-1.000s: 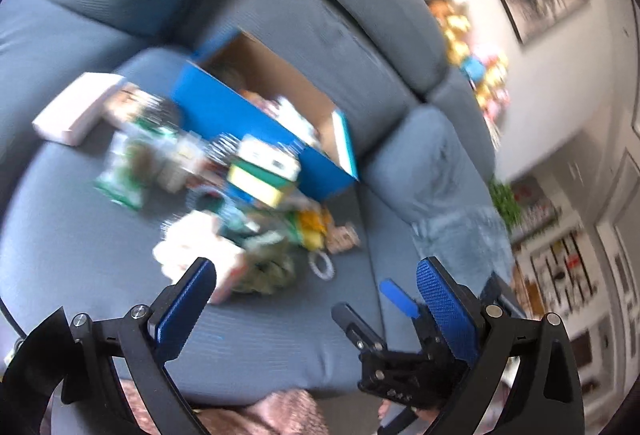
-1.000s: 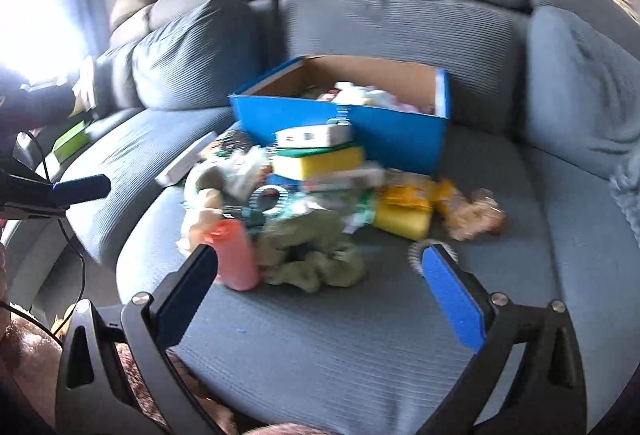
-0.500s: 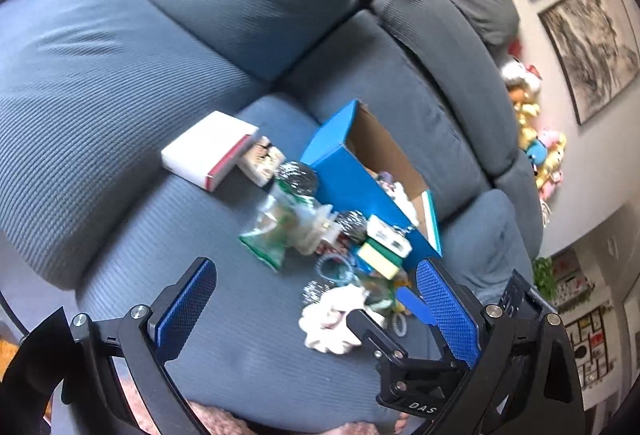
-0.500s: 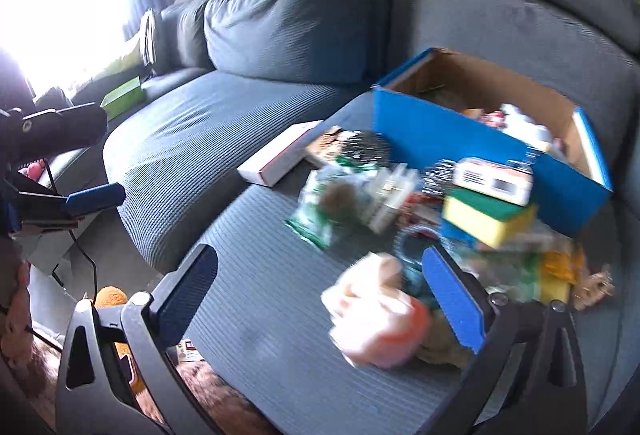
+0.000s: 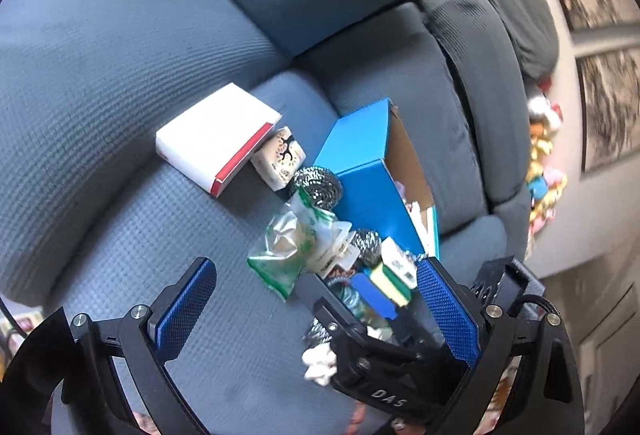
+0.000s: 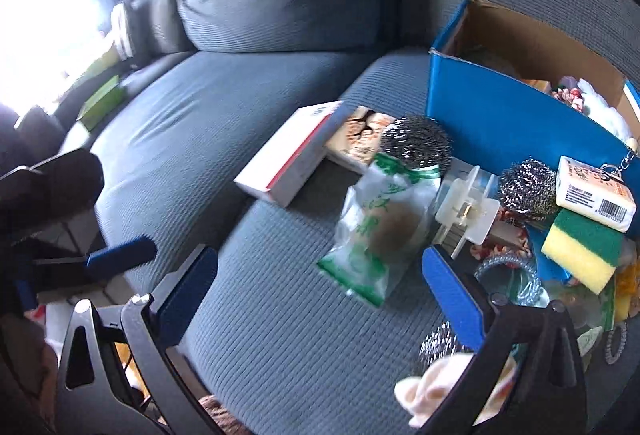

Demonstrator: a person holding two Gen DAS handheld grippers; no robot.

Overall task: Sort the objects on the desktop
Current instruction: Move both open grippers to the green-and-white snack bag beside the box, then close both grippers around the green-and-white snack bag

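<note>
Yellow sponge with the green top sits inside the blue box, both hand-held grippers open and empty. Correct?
Not quite. The sponge lies outside the blue box, on the sofa seat in front of it, under a white soap pack; the right wrist view shows it. The left hand-held gripper and right hand-held gripper are open and empty.

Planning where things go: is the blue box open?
Open: the blue box has no lid on top, and items show inside.

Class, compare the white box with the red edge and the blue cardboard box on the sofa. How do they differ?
The white box is closed, flat and small; the blue cardboard box is open-topped, taller, larger and holds items. The white box lies left of the pile; the blue cardboard box stands behind it. Both rest on the grey sofa.
</note>
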